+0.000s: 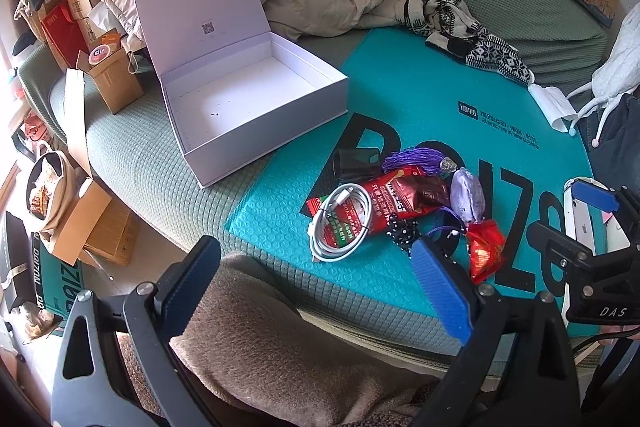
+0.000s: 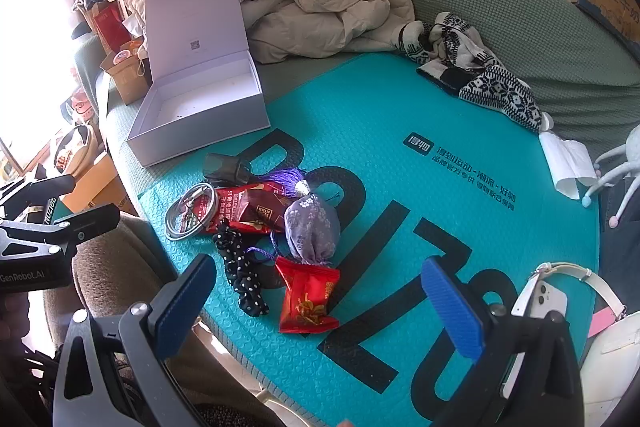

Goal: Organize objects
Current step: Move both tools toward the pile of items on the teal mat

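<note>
Nothing packed yet: the white box (image 1: 256, 95) sits empty at ten o'clock, apart from maybe a few specks. Both claws, left claw (image 1: 324, 283) and right claw (image 2: 320, 303), hang spread apart, gripping nothing, with the cable (image 1: 340, 223), snack packet (image 1: 384, 203), purple sachet (image 2: 312, 227) and red candy (image 2: 308, 299) all waiting.

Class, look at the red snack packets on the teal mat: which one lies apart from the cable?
The small red candy packet, lying alone nearest the right gripper; the long red packet lies under the white cable.

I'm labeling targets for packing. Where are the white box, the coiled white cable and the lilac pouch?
white box (image 1: 256, 99): left wrist view, on its bare inner floor.
coiled white cable (image 1: 362, 227): left wrist view, on the coil's right side.
lilac pouch (image 2: 312, 227): right wrist view, on its fabric body.
</note>
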`<action>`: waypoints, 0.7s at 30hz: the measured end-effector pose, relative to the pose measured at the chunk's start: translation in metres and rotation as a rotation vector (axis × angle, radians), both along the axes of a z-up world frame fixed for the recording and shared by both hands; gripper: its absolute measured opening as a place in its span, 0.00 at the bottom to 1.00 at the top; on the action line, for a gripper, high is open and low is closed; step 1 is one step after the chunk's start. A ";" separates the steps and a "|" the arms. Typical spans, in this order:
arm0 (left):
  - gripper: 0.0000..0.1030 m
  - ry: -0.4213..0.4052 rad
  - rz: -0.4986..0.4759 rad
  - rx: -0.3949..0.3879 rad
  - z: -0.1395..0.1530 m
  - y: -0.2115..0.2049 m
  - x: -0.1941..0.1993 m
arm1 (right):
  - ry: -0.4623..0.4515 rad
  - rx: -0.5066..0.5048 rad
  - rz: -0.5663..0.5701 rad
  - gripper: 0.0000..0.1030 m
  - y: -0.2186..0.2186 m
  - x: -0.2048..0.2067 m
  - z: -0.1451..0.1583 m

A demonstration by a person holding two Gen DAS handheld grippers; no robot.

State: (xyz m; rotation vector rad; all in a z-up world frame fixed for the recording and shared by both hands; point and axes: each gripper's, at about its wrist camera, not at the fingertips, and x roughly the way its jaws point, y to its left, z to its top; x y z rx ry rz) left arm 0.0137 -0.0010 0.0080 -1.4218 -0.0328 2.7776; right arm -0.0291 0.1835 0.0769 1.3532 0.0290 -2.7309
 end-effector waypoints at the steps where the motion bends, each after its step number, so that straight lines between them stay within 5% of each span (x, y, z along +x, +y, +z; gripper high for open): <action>1: 0.93 0.000 -0.001 0.000 0.000 0.000 0.001 | 0.000 0.000 0.000 0.99 0.000 0.000 0.000; 21: 0.92 0.001 -0.010 0.004 0.004 0.002 0.003 | 0.007 0.003 0.005 0.99 0.000 0.003 0.003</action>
